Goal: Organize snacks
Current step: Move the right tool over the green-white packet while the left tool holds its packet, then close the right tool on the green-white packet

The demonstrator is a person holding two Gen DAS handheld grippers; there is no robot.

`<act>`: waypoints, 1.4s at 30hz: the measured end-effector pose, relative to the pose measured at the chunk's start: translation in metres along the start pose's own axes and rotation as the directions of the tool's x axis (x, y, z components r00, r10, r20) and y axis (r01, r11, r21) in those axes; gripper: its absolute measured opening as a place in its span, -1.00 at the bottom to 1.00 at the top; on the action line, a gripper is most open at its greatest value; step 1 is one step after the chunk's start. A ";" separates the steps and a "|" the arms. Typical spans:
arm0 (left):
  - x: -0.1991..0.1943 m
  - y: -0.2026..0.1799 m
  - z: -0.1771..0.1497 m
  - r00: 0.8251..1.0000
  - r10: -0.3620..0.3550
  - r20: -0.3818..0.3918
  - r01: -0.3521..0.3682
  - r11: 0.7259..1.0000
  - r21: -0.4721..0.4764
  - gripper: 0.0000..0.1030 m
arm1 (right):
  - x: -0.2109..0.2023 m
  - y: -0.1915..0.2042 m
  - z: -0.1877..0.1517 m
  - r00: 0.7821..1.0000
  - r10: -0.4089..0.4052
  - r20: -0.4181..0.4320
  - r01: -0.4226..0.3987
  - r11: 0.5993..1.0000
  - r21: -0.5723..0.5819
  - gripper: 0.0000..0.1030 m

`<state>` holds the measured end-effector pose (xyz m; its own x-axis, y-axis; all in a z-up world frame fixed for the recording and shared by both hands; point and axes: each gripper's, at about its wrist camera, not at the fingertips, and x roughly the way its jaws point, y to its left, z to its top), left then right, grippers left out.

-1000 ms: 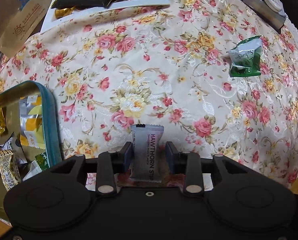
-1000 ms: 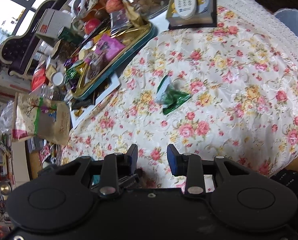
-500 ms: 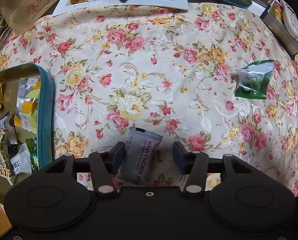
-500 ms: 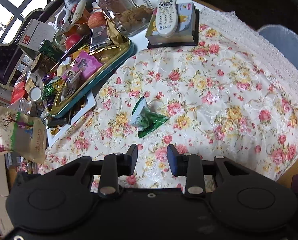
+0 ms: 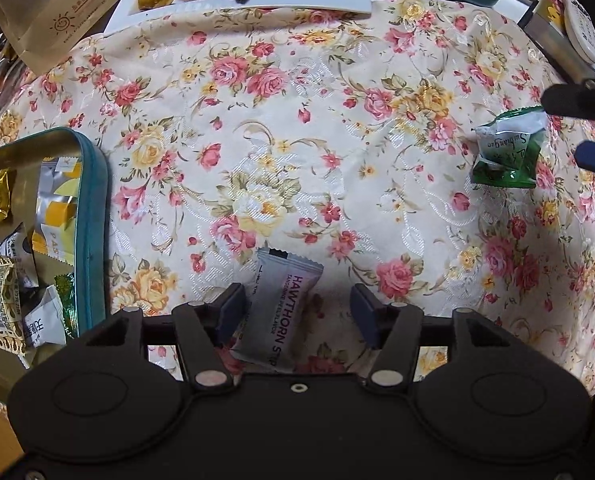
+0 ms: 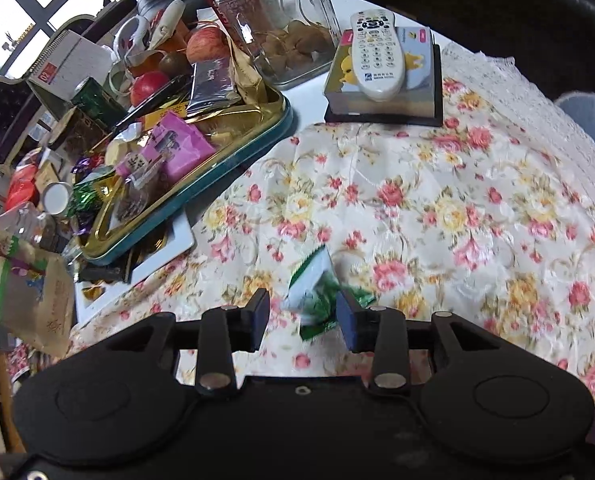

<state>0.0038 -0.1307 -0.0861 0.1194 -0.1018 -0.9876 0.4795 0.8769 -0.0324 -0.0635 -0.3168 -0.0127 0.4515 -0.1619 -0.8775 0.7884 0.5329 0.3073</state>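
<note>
A grey "Hawthorn" snack bar lies on the floral cloth between the fingers of my open left gripper, leaning against the left finger, free of the right one. A green-and-white snack packet lies at the right of the cloth. In the right wrist view the same packet sits between the fingers of my open right gripper, neither finger pressing it. The right gripper's fingertips show beside the packet in the left wrist view. A teal-rimmed gold tray with several snacks is at my left.
A second teal-rimmed tray piled with snacks stands at the back, with a white board under it. A brown paper bag, a glass jar and a remote on a box stand along the far edge.
My left gripper opened and let go of the grey bar, which now lies tilted on the cloth. My right gripper moved forward until the green packet came between its fingers.
</note>
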 end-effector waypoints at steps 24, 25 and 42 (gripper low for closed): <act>0.000 -0.001 0.002 1.000 0.006 -0.009 -0.006 1.000 -0.016 0.21 | 0.073 0.015 0.011 0.987 -0.128 -0.094 0.111 0.979 -0.174 0.04; 0.000 -0.001 0.001 1.000 0.006 -0.009 -0.006 1.000 -0.016 0.21 | 0.076 0.015 0.010 0.986 -0.132 -0.099 0.114 0.978 -0.175 0.04; 0.000 0.000 0.001 1.000 -0.004 -0.011 0.005 1.000 0.007 0.19 | 0.076 0.012 -0.014 0.972 -0.135 -0.193 0.065 0.941 -0.332 0.08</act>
<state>0.0047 -0.1312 -0.0863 0.1078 -0.1006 -0.9891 0.4859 0.8733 -0.0358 -0.0252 -0.3109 -0.0808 0.2518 -0.0692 -0.9653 0.6323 0.7669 0.1099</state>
